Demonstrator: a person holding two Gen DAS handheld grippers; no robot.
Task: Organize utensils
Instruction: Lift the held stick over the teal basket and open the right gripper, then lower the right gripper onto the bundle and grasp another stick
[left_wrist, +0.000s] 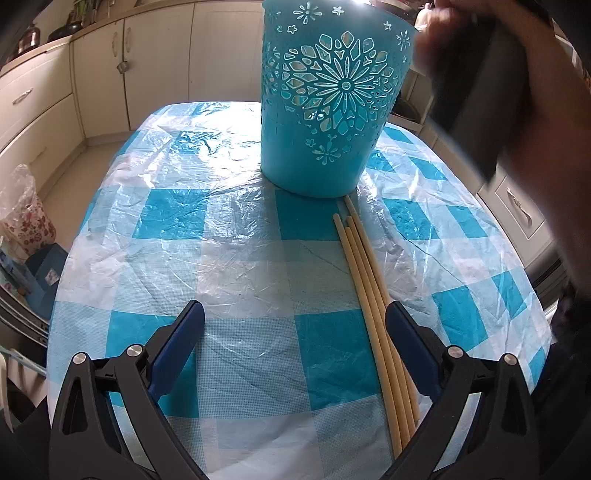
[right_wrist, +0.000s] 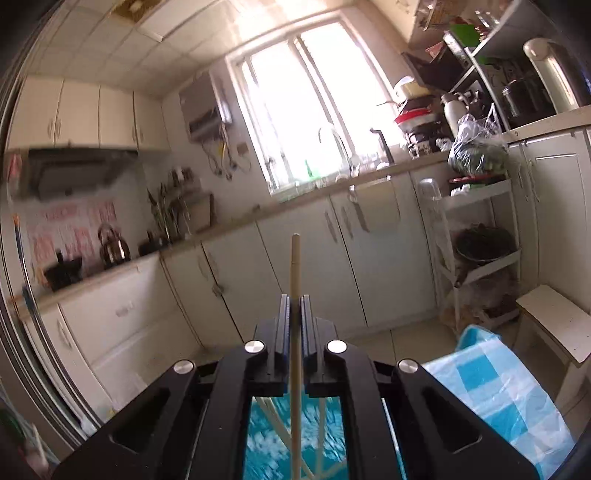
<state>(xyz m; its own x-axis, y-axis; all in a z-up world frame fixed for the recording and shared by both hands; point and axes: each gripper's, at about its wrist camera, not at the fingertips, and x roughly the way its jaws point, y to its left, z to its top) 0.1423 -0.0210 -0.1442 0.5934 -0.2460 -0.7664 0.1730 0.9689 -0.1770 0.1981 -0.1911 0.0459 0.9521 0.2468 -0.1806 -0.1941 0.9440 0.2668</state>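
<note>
On the checked blue-and-white bench (left_wrist: 240, 258), a turquoise cut-out holder (left_wrist: 325, 110) stands upright; three wooden chopsticks (left_wrist: 373, 295) lie just beside its base. Left tool (left_wrist: 295, 325) stands wide, holding nothing. Right tool (right_wrist: 295, 314) is clamped on one chopstick (right_wrist: 295, 266), raised. No legible writing or brand seen.

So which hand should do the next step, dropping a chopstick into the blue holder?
Right, probably. The right hand-held gripper is already shut on one chopstick and raised. The left hand-held gripper hangs open over the table, gripping nothing, with loose chopsticks lying by the blue holder.
</note>
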